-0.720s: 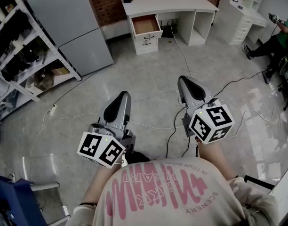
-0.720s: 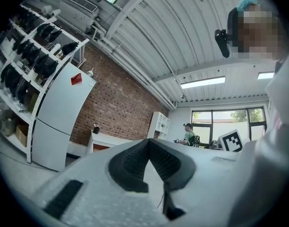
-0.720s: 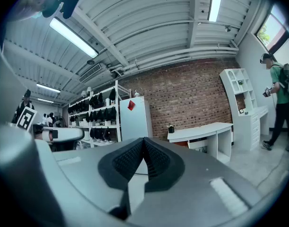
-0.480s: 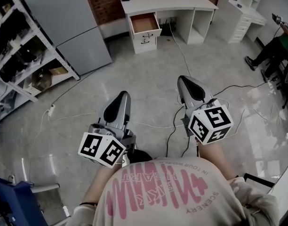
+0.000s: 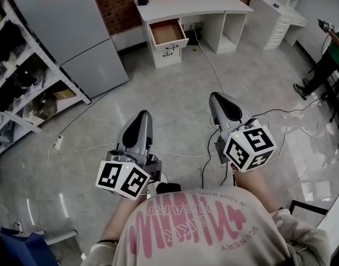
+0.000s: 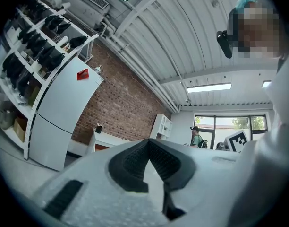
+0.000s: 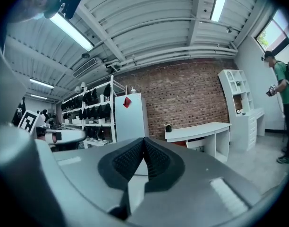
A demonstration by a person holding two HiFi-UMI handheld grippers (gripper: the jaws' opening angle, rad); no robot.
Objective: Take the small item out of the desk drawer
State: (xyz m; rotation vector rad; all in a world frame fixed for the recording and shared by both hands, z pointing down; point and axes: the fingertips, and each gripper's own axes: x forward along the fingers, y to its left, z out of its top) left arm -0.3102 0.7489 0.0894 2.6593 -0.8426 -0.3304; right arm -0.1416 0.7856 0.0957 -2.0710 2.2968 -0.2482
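A white desk (image 5: 198, 3) stands far ahead by the brick wall. Its top left drawer (image 5: 167, 32) is pulled open and shows a brown inside. From here I cannot make out any small item in it. My left gripper (image 5: 142, 117) and right gripper (image 5: 218, 97) are held side by side over the floor, several steps short of the desk, pointing at it. In the left gripper view the left gripper (image 6: 148, 143) has its pads together with nothing between them. The right gripper (image 7: 144, 140) in its own view looks the same, and the desk (image 7: 196, 131) shows beyond it.
A grey fridge (image 5: 75, 35) stands left of the desk, with a loaded shelf rack (image 5: 17, 76) further left. Cables (image 5: 212, 65) trail over the floor from the desk toward me. A white shelf unit (image 5: 283, 15) and a person (image 5: 331, 46) are at the right.
The head view has shifted, so the desk sits slightly more to the left and both grippers a little lower in the picture. Both grippers stay shut and empty.
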